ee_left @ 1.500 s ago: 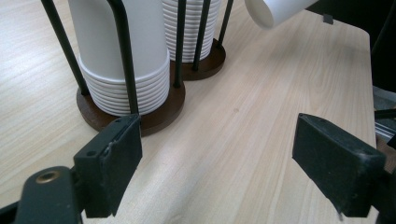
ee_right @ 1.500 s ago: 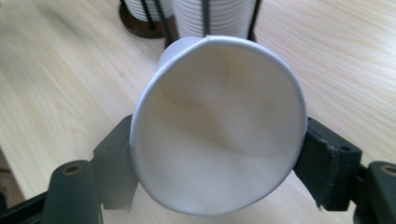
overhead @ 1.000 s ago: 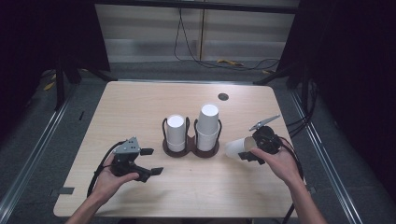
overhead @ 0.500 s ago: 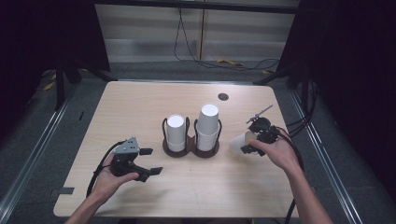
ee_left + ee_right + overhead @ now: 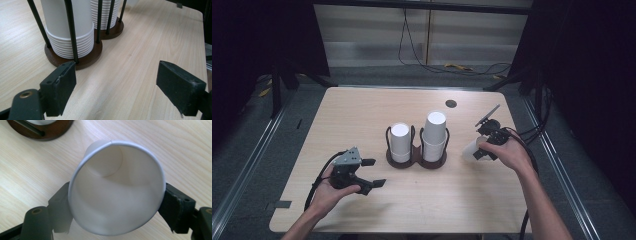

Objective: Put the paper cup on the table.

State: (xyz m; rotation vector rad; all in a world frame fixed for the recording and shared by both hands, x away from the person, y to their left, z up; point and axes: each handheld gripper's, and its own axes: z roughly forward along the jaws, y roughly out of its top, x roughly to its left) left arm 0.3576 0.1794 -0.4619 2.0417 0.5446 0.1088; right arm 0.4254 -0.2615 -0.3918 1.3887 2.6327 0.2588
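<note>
A dark wooden two-post cup holder (image 5: 416,161) stands mid-table with two stacks of white paper cups, the left stack (image 5: 400,142) shorter than the right stack (image 5: 434,135). My right gripper (image 5: 478,150) is to the right of the holder, shut on a single white paper cup (image 5: 469,150) (image 5: 116,187), its mouth facing the camera and its base tipped toward the table. My left gripper (image 5: 373,173) (image 5: 117,85) is open at the front left, its jaws wide apart and empty, aimed at the holder's base (image 5: 86,58) and the left stack (image 5: 70,30).
A small dark round disc (image 5: 451,103) lies near the table's far edge. Cables trail from both grippers over the table's edges. The table's (image 5: 362,115) left, front and right edges drop to a dark floor with metal rails.
My right gripper with the cup has risen and turned, tipping the cup from lying sideways toward base-down, and shifted slightly right. The left gripper has stayed put.
</note>
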